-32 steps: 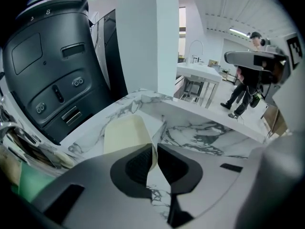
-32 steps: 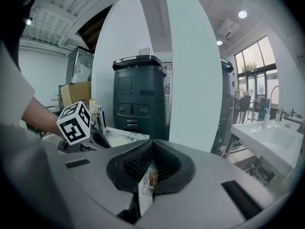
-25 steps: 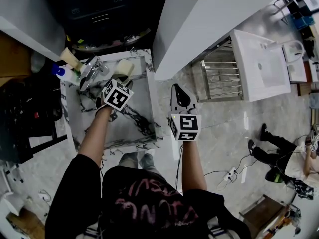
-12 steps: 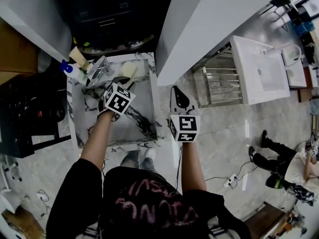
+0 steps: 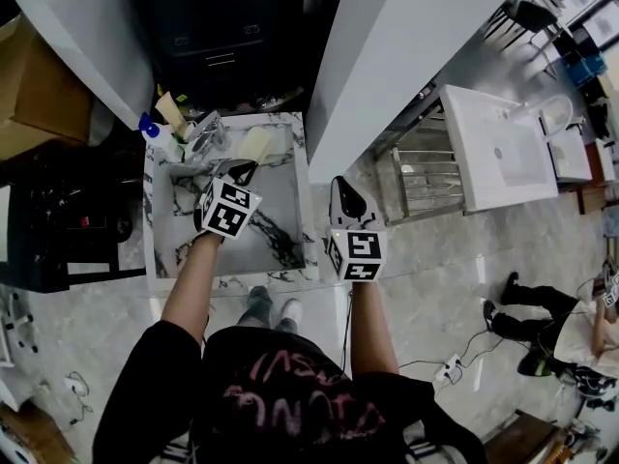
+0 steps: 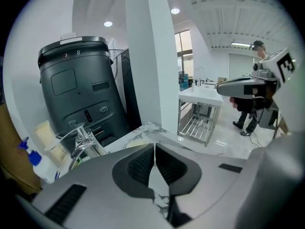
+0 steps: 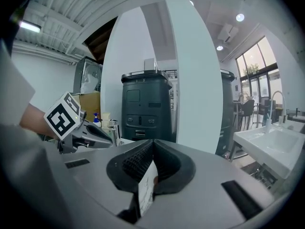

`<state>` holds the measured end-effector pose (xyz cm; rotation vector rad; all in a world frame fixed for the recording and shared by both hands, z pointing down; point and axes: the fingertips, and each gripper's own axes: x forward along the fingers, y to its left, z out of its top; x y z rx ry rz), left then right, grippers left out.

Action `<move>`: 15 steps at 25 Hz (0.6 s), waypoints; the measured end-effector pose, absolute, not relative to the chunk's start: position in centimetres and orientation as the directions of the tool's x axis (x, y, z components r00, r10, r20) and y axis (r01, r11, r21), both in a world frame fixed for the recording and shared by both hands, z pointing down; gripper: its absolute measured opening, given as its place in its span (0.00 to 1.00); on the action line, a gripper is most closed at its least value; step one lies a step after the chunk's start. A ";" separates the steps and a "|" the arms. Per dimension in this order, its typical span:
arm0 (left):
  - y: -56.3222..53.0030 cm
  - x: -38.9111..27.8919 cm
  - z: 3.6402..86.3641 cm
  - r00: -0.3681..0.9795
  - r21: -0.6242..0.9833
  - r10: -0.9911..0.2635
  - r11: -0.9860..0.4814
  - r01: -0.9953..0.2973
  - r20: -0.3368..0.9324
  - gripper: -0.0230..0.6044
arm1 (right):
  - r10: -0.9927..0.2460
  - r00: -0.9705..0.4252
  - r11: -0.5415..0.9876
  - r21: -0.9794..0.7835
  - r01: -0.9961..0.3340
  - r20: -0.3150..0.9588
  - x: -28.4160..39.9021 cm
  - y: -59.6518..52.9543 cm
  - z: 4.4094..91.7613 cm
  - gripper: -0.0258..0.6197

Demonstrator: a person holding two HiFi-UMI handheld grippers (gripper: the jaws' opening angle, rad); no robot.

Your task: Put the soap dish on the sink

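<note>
My left gripper (image 5: 241,169) has pulled back a little from the soap dish (image 5: 256,144). Its jaws are pressed together with nothing in them. The dish sits on the back rim of the sink (image 5: 295,211), just right of the tap (image 5: 205,130). A bottle (image 5: 158,136) with a blue top stands left of the tap. My right gripper (image 5: 342,186) hangs beside the sink, over the floor. Its jaws are pressed together too, and empty. A white wall (image 5: 387,56) stands close on the sink's right side. A black bin (image 5: 218,37) is behind the sink.
</note>
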<state>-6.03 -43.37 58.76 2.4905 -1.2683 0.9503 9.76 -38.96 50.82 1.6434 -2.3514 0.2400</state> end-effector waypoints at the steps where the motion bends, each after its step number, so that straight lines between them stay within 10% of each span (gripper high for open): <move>1: -42.8 -6.1 58.4 0.428 -0.116 -0.664 -0.611 -0.783 0.613 0.07 | -0.895 -0.327 0.348 0.014 -0.937 0.303 9.7 -38.5 50.6 0.06; 15: -36.5 -8.3 51.3 0.381 -0.152 -0.798 -0.497 -0.855 0.467 0.06 | -0.897 -0.371 0.388 0.025 -0.922 0.242 8.9 -33.2 47.1 0.06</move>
